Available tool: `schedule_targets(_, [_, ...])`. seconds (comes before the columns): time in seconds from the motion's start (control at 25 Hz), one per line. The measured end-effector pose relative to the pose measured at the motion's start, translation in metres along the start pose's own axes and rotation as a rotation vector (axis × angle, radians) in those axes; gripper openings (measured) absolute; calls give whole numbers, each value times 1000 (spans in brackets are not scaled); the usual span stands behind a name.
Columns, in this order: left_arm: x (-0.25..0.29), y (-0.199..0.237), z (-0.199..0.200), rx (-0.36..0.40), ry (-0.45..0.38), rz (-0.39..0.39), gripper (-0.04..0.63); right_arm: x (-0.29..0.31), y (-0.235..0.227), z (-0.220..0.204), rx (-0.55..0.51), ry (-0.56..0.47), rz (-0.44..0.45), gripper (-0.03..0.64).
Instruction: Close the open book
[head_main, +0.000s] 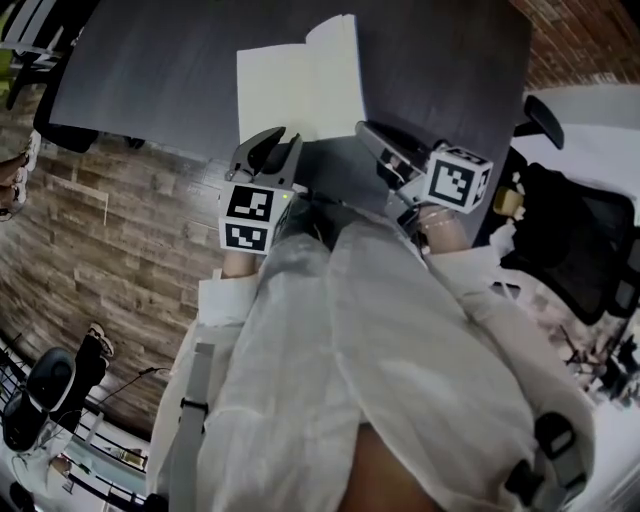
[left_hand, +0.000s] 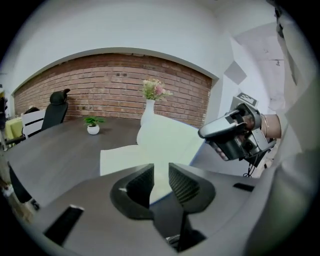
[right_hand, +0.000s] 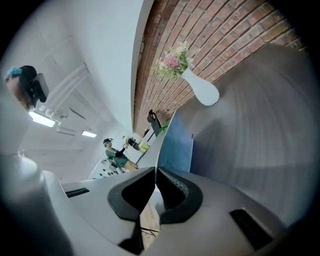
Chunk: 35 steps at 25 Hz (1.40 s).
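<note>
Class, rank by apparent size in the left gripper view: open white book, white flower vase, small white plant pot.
Largest first: open white book; white flower vase; small white plant pot. The book lies nearest the camera.

Head view: steeply down onto surface (head_main: 150, 70)
Left gripper view: low, facing brick wall (left_hand: 115, 75)
Right gripper view: rolled sideways
Shared: book (left_hand: 150, 145), vase (left_hand: 148, 112)

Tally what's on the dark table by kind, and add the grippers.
Books: 1, the open book
Vases: 1, the vase with flowers
Plants: 1, the potted plant
Grippers: 2, the left gripper and the right gripper
Total: 5
</note>
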<state>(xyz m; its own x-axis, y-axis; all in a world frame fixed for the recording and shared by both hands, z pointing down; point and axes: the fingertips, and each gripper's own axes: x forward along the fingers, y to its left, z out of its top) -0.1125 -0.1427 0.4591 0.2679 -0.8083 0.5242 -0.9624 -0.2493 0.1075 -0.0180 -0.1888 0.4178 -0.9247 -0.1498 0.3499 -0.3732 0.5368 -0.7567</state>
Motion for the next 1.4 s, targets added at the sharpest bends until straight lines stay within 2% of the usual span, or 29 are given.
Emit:
schedule_targets(0.4, [-27, 26, 5, -241, -79, 31, 83, 28, 24, -1, -39, 42, 60, 23])
schedule_targets(0.64, [-40, 36, -1, -281, -92, 47, 66, 47, 39, -6, -56, 59, 96, 23])
schedule_targets(1.08, [-61, 54, -10, -364, -134, 61, 52, 82, 57, -23, -102, 119, 89, 23])
schedule_targets(1.4, [-68, 70, -30, -441, -107, 112, 46, 103, 61, -35, -150, 187, 67, 23])
